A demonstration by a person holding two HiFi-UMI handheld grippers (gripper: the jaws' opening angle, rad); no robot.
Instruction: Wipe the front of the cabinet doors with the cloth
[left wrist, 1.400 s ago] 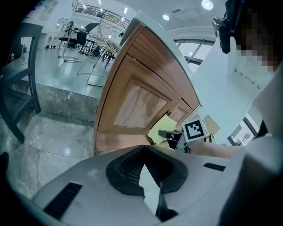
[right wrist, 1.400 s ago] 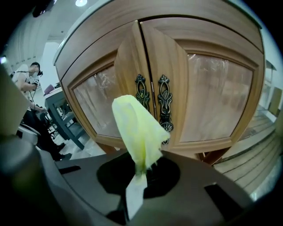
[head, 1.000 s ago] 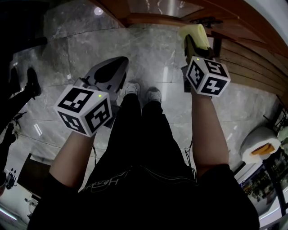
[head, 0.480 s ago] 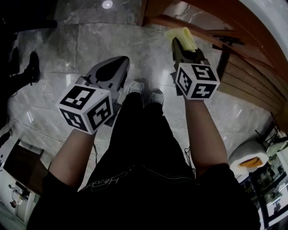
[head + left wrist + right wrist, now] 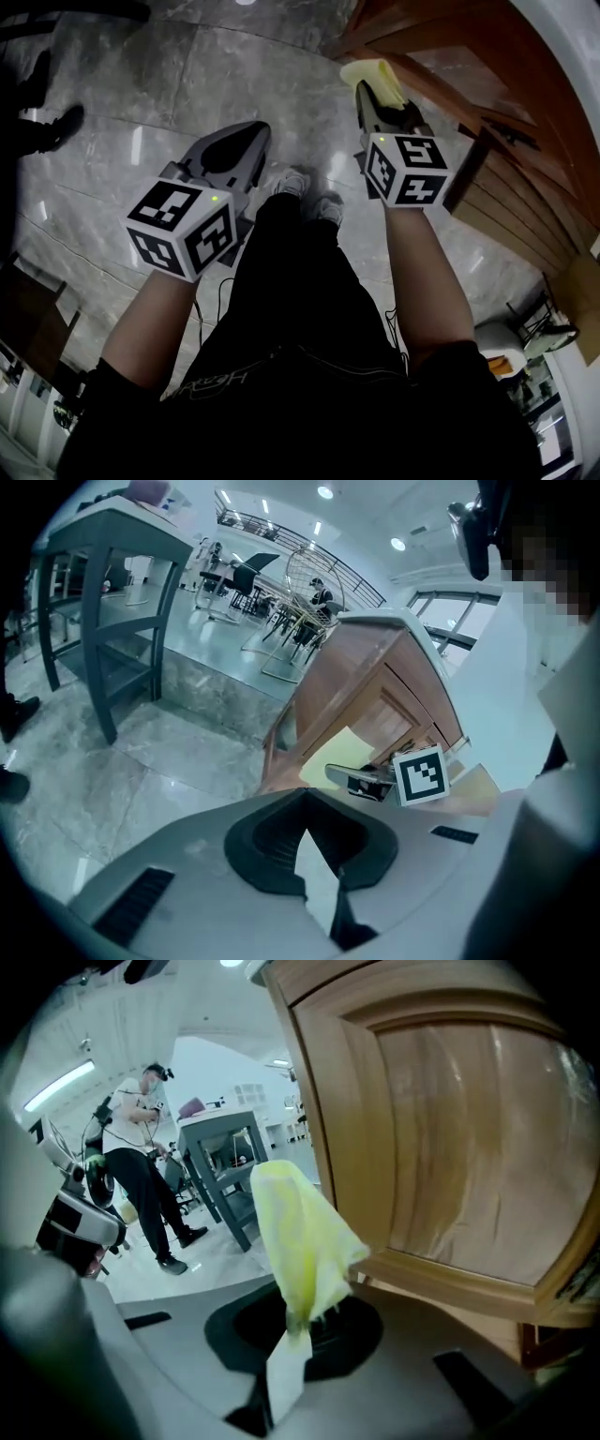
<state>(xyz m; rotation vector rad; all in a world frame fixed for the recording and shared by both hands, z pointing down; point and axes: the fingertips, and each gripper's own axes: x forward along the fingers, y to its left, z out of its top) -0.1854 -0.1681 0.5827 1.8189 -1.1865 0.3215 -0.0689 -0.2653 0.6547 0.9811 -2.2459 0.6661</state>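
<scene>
A yellow cloth (image 5: pixel 298 1232) sticks up from my right gripper (image 5: pixel 289 1340), which is shut on its lower end. In the right gripper view the cloth hangs just in front of the wooden cabinet door (image 5: pixel 469 1138), near its lower left frame; I cannot tell whether they touch. In the head view the cloth (image 5: pixel 373 75) points at the cabinet (image 5: pixel 487 103) at the upper right. My left gripper (image 5: pixel 232 150) is held low over the floor, shut with nothing in it. The left gripper view shows the cabinet (image 5: pixel 370 691) and the cloth (image 5: pixel 339 757) from the side.
The floor is grey polished marble (image 5: pixel 159 103). A person (image 5: pixel 141 1171) stands in the background beside a dark grey table (image 5: pixel 225 1162). Another tall grey table (image 5: pixel 112 583) stands at the left. My own legs and shoes (image 5: pixel 300 183) are below the grippers.
The head view has swung, so the cabinet now lies further right and the floor fills more of the top. The right gripper with the cloth shifted slightly left; the left gripper barely moved.
</scene>
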